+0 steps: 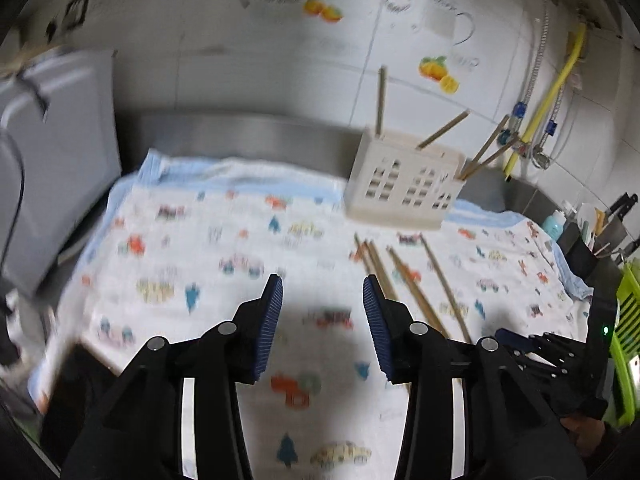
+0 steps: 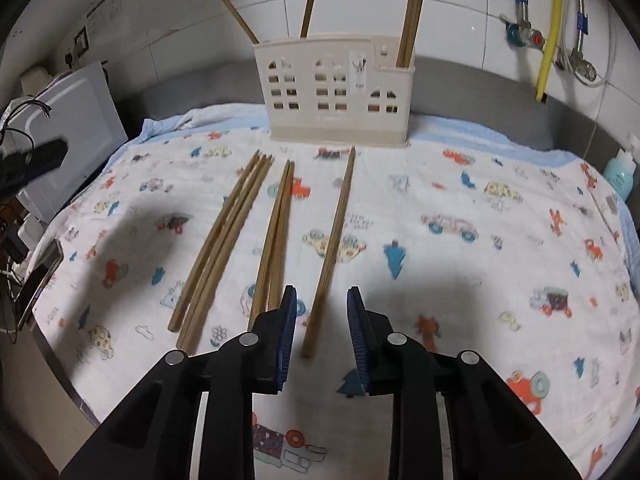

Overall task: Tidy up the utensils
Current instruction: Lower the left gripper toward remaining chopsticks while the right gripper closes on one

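Note:
A cream utensil holder (image 2: 334,92) with window cut-outs stands at the back of a patterned cloth (image 2: 460,216), with several wooden chopsticks upright in it. More chopsticks lie loose on the cloth: a group at left (image 2: 224,236), a pair in the middle (image 2: 276,232) and a single one (image 2: 334,236). My right gripper (image 2: 322,300) is open and empty, its jaws on either side of the near end of the single chopstick. My left gripper (image 1: 323,288) is open and empty above the cloth, left of the loose chopsticks (image 1: 404,284). The holder (image 1: 404,180) shows blurred in the left wrist view.
A white appliance (image 2: 68,136) stands at the left edge. Pipes and a yellow hose (image 2: 550,28) run down the tiled wall at right. A blue bottle (image 2: 619,174) sits at the far right. A green rack (image 1: 626,320) is by the right arm.

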